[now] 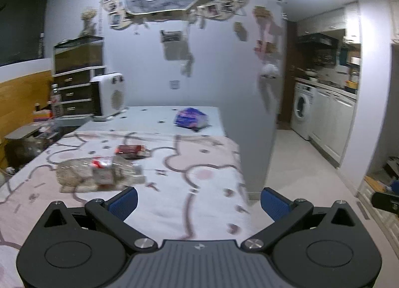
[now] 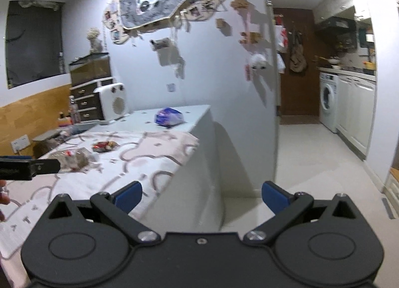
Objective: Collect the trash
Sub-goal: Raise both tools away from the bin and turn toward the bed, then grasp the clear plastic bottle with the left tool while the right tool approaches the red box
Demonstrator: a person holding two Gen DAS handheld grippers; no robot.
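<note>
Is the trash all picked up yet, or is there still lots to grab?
Nothing looks picked up yet. The left gripper and the right gripper are both open and hold nothing. Still lying on the pink cloth are a crumpled clear wrapper and a small red packet. A blue bag sits further back on the white top. So all of it is left.
</note>
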